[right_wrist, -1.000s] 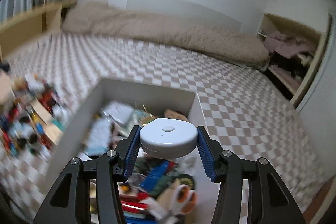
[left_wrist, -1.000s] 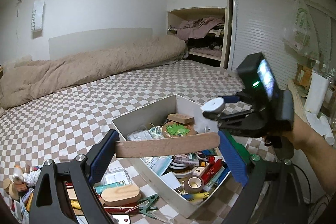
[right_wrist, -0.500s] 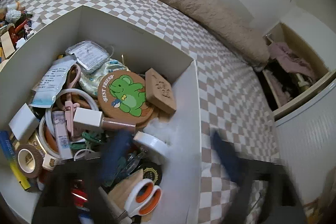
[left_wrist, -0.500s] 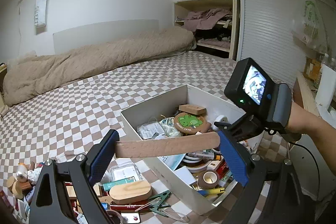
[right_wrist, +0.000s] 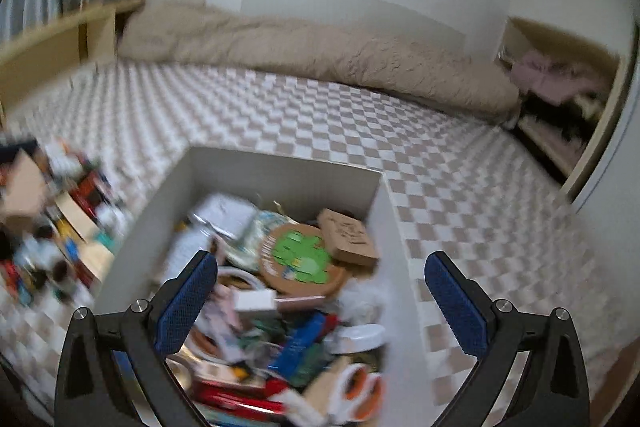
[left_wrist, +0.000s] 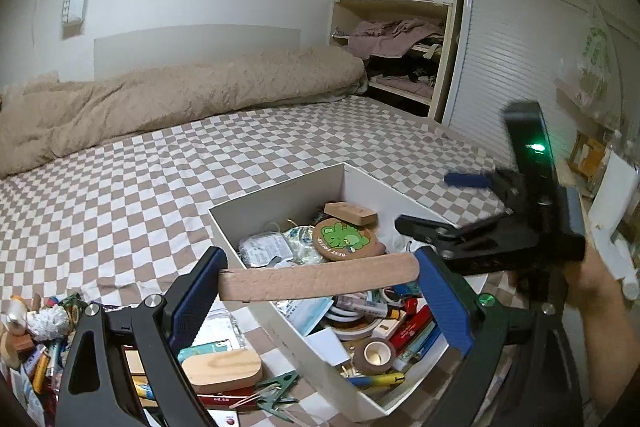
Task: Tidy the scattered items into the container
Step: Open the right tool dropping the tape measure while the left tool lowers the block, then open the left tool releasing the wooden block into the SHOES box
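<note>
Just above the near rim of the white box [left_wrist: 280, 323], held crosswise and level in the left gripper [left_wrist: 318, 277]: a wooden strip [left_wrist: 318, 277], box straight ahead and below; right gripper [right_wrist: 320, 299] gaping, empty.

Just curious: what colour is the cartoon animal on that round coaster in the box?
Green, on the brown round coaster; clearest in the left wrist view.

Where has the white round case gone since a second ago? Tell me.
Yes, moved: the white round case went down from the right gripper, whose jaws have just been opening, into the box, by its right wall.
</note>
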Available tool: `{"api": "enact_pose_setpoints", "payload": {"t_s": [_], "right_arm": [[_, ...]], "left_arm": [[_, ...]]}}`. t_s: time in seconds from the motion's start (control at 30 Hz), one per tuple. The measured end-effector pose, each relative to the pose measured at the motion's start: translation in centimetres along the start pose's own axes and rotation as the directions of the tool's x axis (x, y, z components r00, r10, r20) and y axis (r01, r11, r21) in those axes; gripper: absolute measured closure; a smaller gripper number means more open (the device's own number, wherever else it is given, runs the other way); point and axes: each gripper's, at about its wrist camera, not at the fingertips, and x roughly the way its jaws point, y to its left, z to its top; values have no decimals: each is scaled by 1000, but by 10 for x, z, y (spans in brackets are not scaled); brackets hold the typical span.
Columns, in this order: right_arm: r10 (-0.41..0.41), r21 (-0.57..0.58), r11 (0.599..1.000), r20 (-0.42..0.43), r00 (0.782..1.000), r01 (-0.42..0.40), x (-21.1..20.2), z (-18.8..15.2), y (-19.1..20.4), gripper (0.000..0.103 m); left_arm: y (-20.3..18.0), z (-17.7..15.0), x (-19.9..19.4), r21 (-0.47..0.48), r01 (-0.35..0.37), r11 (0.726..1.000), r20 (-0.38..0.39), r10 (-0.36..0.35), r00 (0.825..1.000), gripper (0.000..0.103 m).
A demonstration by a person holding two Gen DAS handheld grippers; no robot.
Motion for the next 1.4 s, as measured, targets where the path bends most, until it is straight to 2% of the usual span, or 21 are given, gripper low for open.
{"api": "enact_pose_setpoints", "payload": {"t_s": [0.03, 0.1, 0.23, 0.37, 0.57, 0.7, 0.83, 0.97, 1.13, 1.23, 1.33, 1.37, 1.4], "right_arm": [[49, 50, 998, 11, 999, -49, -3, -4, -4, 0], [94, 104, 990, 19, 995, -95, -6, -12, -5, 0], [54, 131, 990, 5, 999, -55, -10, -36, -1, 0], [105, 170, 980, 18, 994, -107, -12, -61, 5, 0], [131, 173, 975, 44, 990, -136, -18, -86, 7, 0], [141, 202, 968, 57, 988, -150, -21, -94, 0, 0], [159, 213, 962, 77, 984, -172, -20, -96, -4, 0], [149, 156, 974, 93, 985, -162, -19, -101, 4, 0], [139, 101, 984, 106, 985, -150, -17, -105, 8, 0], [158, 112, 979, 123, 980, -172, -18, -106, 4, 0], [182, 132, 971, 143, 973, -201, -20, -107, 0, 0], [184, 133, 970, 146, 972, -204, -21, -107, 0, 0], [185, 132, 970, 149, 971, -205, -21, -107, 0, 0]], "left_arm": [[1, 2, 2, -8, 3, 1000, -5, -3, 1000, 8], [3, 7, 7, -28, 14, 1000, -19, -14, 1000, 8], [5, 17, 24, -79, 43, 996, -71, -49, 996, 8], [1, 23, 49, -126, 49, 991, -144, -68, 987, 8], [-21, 30, 92, -120, 74, 990, -257, -103, 961, 8], [-28, 31, 122, -212, 88, 973, -327, -155, 932, 8], [-33, 28, 145, -316, 97, 944, -371, -216, 903, 8], [-38, 24, 171, -439, 116, 891, -398, -309, 864, 8], [-50, 20, 197, -532, 136, 835, -410, -395, 822, 8], [-51, 19, 211, -563, 128, 817, -407, -408, 817, 8], [-44, 15, 226, -622, 123, 774, -391, -442, 807, 8], [-41, 14, 228, -639, 118, 760, -385, -448, 807, 0], [-39, 13, 228, -651, 117, 750, -377, -454, 807, 0]]}}
